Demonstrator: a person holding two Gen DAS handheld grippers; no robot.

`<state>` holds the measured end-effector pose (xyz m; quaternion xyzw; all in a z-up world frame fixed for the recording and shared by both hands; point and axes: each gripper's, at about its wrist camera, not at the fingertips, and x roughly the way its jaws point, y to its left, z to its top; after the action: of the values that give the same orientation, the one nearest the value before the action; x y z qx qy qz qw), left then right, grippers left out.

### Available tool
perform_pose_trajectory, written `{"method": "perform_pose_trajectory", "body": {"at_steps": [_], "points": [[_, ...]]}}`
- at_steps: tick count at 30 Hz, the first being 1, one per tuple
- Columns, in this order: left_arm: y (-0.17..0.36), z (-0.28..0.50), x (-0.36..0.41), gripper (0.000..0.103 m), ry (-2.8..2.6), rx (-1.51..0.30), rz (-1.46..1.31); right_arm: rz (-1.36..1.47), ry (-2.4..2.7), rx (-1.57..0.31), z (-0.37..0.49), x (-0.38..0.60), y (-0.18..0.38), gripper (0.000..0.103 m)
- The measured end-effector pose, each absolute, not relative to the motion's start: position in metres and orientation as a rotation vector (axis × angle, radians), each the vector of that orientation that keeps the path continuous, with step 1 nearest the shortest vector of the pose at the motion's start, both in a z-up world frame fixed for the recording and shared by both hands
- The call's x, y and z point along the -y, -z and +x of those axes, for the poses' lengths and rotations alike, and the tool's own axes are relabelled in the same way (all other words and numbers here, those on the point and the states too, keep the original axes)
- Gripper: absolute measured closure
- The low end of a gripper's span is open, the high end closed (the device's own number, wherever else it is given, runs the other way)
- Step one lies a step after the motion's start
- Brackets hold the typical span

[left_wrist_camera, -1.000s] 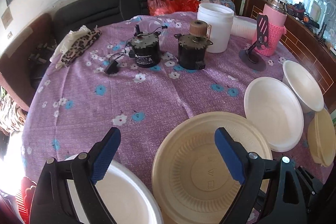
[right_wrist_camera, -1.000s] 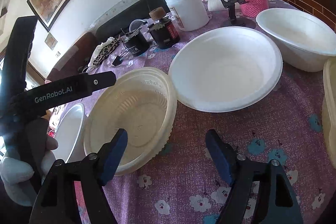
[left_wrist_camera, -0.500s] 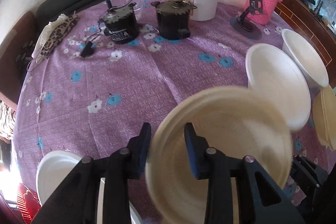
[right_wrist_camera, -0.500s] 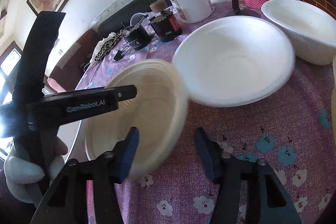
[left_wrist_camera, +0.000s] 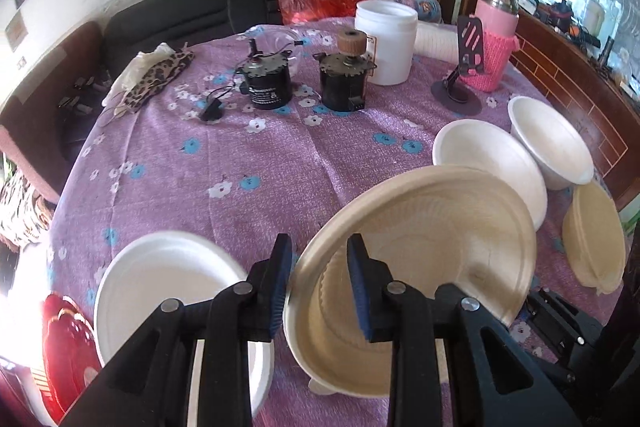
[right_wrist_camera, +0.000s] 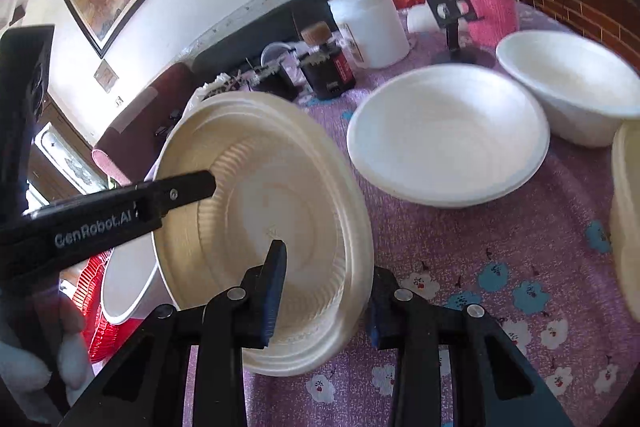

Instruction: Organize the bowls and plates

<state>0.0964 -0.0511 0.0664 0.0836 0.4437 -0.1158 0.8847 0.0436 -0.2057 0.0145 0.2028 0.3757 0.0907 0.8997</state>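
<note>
A ribbed cream bowl [left_wrist_camera: 440, 239] hangs tilted above the purple flowered tablecloth [left_wrist_camera: 240, 155]. My left gripper [left_wrist_camera: 318, 285] has its jaws closing on the bowl's near rim, one blue pad outside and one inside. In the right wrist view the same cream bowl [right_wrist_camera: 280, 195] is pinched by my right gripper [right_wrist_camera: 324, 303], jaws closing, with one pad inside and the other hidden behind the wall. The left gripper's finger [right_wrist_camera: 180, 193] reaches in over the opposite rim. A white bowl [left_wrist_camera: 160, 279] sits at the near left, two white bowls [left_wrist_camera: 488, 159] [left_wrist_camera: 548, 143] and another cream bowl [left_wrist_camera: 596, 235] at the right.
Two black motors [left_wrist_camera: 266, 83] [left_wrist_camera: 344, 79], a white tub [left_wrist_camera: 386, 43], a pink-sleeved flask [left_wrist_camera: 494, 39] and a phone stand [left_wrist_camera: 460, 91] stand at the table's far side. A leopard cloth [left_wrist_camera: 156, 79] lies far left. A gloved hand [right_wrist_camera: 24, 379] holds the left gripper.
Both grippers went from wide open to closed on the cream bowl's rim. The bowl has come off the table and tipped up, uncovering more of the white bowl at the left.
</note>
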Motion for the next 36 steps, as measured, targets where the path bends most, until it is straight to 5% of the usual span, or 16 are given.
{"method": "perform_pose_trajectory", "body": {"at_steps": [8,20,36], "points": [[-0.096,0.055,0.01,0.076,0.23,-0.879,0.013,0.429,-0.196,-0.619,0.006,0.202,-0.074,0.066],[-0.123,0.008,-0.137,0.075,0.096,-0.789,-0.231,0.37,-0.41,-0.739,0.013,0.076,-0.1,0.066],[-0.054,0.008,-0.29,0.075,-0.036,-0.926,-0.485,0.203,-0.527,-0.969,0.054,-0.106,-0.061,0.065]]}}
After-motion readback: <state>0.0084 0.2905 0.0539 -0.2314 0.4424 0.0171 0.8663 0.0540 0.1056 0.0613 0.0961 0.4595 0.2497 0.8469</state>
